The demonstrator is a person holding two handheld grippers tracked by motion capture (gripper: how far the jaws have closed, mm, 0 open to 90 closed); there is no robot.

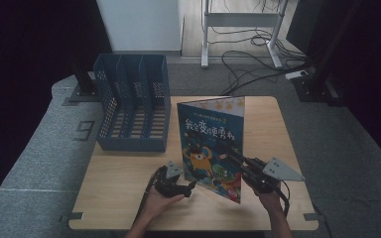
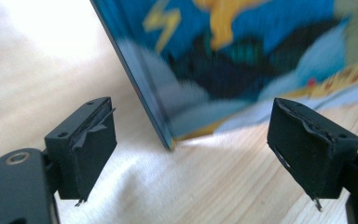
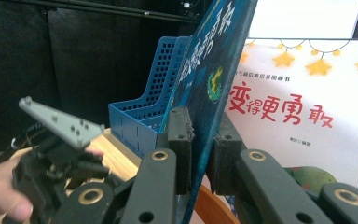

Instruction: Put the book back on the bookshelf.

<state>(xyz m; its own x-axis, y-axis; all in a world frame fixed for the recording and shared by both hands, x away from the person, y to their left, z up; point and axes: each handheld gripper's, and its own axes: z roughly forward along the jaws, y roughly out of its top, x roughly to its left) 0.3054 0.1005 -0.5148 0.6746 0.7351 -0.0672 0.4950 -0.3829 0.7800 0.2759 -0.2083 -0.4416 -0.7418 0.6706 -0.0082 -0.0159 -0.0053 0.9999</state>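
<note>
Wooden table (image 1: 124,198) on grey carpet (image 1: 34,148); right hand-held gripper (image 1: 245,166) pinches book (image 1: 213,134), left hand-held gripper (image 1: 186,188) spread.

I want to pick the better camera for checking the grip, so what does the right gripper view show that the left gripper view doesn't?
The right gripper view shows the right gripper shut on the picture book, the blue file rack behind, and the left gripper farther off. The left gripper view shows its own open jaws either side of the book's lower corner, not touching it. Both show the book and the wooden table.
</note>
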